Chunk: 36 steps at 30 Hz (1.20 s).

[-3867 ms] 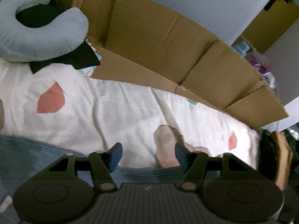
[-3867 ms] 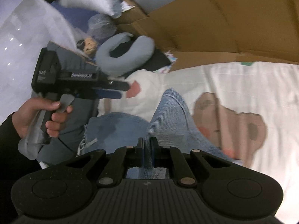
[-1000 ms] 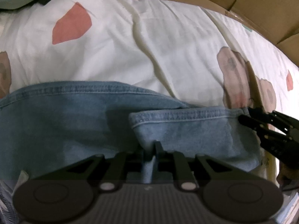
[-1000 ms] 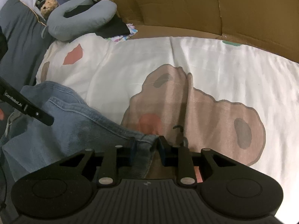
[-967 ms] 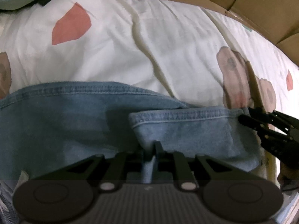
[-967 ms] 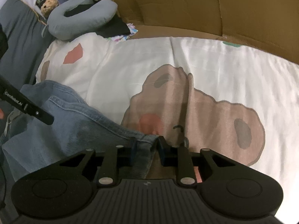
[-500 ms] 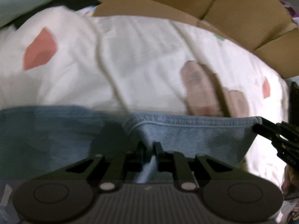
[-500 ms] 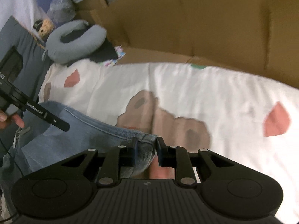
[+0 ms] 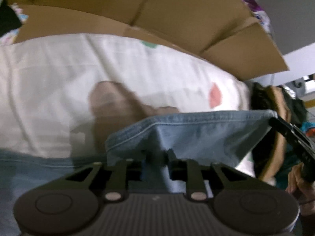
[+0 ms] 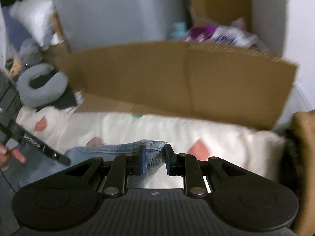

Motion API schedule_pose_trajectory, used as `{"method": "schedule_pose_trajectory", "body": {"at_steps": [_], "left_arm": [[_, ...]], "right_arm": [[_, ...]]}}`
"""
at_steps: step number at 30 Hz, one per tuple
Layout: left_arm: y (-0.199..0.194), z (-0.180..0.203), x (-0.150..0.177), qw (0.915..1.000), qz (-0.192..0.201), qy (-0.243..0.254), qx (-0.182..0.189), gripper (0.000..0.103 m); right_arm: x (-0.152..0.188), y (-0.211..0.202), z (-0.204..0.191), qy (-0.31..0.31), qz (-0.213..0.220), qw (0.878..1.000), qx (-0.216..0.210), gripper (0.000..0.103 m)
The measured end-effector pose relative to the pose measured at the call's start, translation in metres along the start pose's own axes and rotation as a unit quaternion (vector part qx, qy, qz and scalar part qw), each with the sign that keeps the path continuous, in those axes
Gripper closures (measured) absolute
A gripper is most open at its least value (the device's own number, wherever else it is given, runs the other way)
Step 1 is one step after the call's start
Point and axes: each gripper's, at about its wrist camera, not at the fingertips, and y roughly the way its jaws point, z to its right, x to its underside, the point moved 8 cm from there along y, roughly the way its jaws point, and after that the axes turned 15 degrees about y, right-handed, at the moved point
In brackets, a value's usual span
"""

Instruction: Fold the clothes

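1. A pair of blue denim jeans (image 9: 196, 135) hangs stretched between two hand-held grippers above a bed sheet (image 9: 59, 78) printed with bear and red shapes; the hemmed edge of the denim runs taut from the middle of the left wrist view toward 3 o'clock.
2. The left gripper (image 9: 157, 155), at 6 o'clock in its own view, has its jaws opening, a fold of the denim between them and the pads no longer clearly pressing it.
3. The right gripper (image 10: 154, 153) pinches a bunched corner of the jeans (image 10: 153, 157) between its blue pads, low in its own view at 6 o'clock; in the left wrist view it appears as a dark bar at 3 o'clock, meeting the far corner of the denim.
4. A cardboard panel (image 10: 177, 82) stands along the far side of the bed at 12 o'clock.
5. A grey neck pillow (image 10: 42, 86) lies at 9 o'clock in the right wrist view, beside the sheet's edge.
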Motion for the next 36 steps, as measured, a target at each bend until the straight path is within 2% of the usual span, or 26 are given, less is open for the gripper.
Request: {"method": "schedule_pose_trajectory", "body": {"at_steps": [7,15,19,24,31,36], "left_arm": [[0.004,0.025,-0.012,0.9997,0.007,0.020,0.011,0.073],[0.006,-0.003,-0.008,0.9996,-0.002,-0.003,-0.027,0.067],[-0.002,-0.025,-0.003,0.9981,-0.001,-0.009,-0.060,0.067],[-0.016,-0.065,0.012,0.9933,0.000,-0.048,-0.105,0.065],[-0.053,-0.115,0.036,0.9815,0.015,-0.081,-0.172,0.065],[-0.090,-0.151,0.054,0.9686,0.042,-0.127,-0.209,0.065]], "right_arm": [[-0.037,-0.048,0.024,0.003,0.053,0.998,0.039,0.084],[-0.050,-0.067,0.046,0.012,0.065,0.995,0.069,0.085],[-0.044,-0.046,0.062,0.017,0.058,0.995,0.084,0.085],[-0.032,-0.004,0.083,0.017,0.045,0.994,0.096,0.084],[-0.015,0.049,0.113,0.022,0.033,0.993,0.109,0.085],[-0.002,0.080,0.131,0.038,0.009,0.993,0.111,0.085]]}}
